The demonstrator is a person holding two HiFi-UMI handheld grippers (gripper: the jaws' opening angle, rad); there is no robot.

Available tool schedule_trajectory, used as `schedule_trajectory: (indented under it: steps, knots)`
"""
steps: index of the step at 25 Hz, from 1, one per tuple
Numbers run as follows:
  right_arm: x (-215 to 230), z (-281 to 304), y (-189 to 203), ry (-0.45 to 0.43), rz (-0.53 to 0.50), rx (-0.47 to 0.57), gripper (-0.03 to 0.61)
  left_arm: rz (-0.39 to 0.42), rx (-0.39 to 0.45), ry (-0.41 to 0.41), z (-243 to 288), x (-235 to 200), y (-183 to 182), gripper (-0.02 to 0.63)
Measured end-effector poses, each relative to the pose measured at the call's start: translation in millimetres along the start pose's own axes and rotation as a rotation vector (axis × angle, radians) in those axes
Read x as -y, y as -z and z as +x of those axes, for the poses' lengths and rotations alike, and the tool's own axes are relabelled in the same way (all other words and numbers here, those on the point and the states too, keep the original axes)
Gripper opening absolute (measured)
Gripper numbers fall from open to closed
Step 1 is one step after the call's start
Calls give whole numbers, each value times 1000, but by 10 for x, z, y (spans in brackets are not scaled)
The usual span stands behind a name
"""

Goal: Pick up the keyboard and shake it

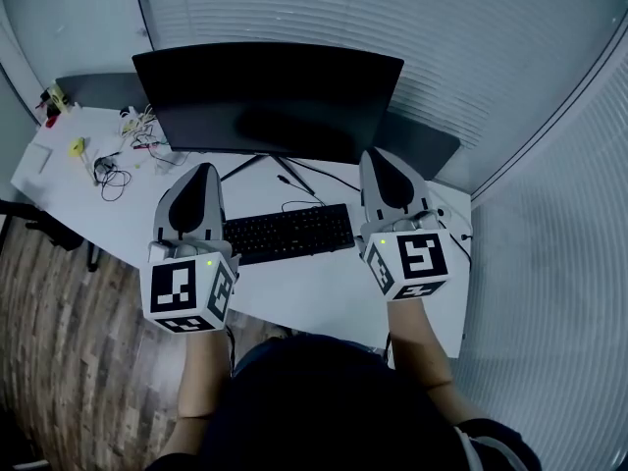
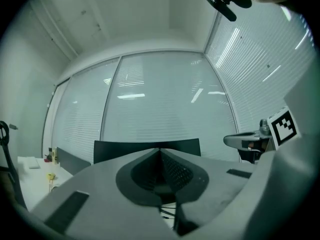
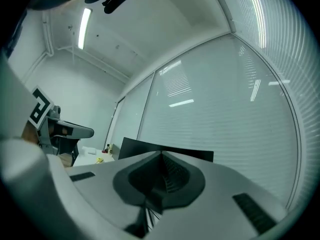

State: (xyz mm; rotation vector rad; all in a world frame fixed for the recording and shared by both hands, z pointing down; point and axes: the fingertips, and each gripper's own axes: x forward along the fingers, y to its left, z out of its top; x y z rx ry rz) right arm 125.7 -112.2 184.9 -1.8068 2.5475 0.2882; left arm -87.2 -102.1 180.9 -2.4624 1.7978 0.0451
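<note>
Grey plastic sits closest to me: my left gripper (image 2: 160, 159) and my right gripper (image 3: 161, 160) each have their jaws pressed fully together with nothing between them, and both are held up off the white desk (image 1: 324, 287). Below and between them the black keyboard (image 1: 287, 232) lies flat on the desk, not gripped by either one. As I judge it, shut jaws coming down would only knock or shove it across the desk, so they must part first. A shallow pinch on its thin ends could let it slip out mid-shake. Behind it, a cable (image 1: 304, 202) runs toward the monitor (image 1: 270, 96), so a hard lift might tug or snag there.
</note>
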Motion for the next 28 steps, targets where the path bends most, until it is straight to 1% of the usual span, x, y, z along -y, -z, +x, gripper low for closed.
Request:
schedule_trajectory:
  steps: [7,15,22,28]
  knots:
    - [8,-13,97,-24,31,-19,28,8,-27,-2,-8,73,68,23]
    - [79,-20,122,-37,41,-20,28,14,-35,-1,3,159,77,23]
    - [188,-35,195,-53,45,-32,28,14,-43,-26,29,230,101,23]
    - [268,-47,321,-65,45,-34,28,15,-42,-46,56,297,195,23]
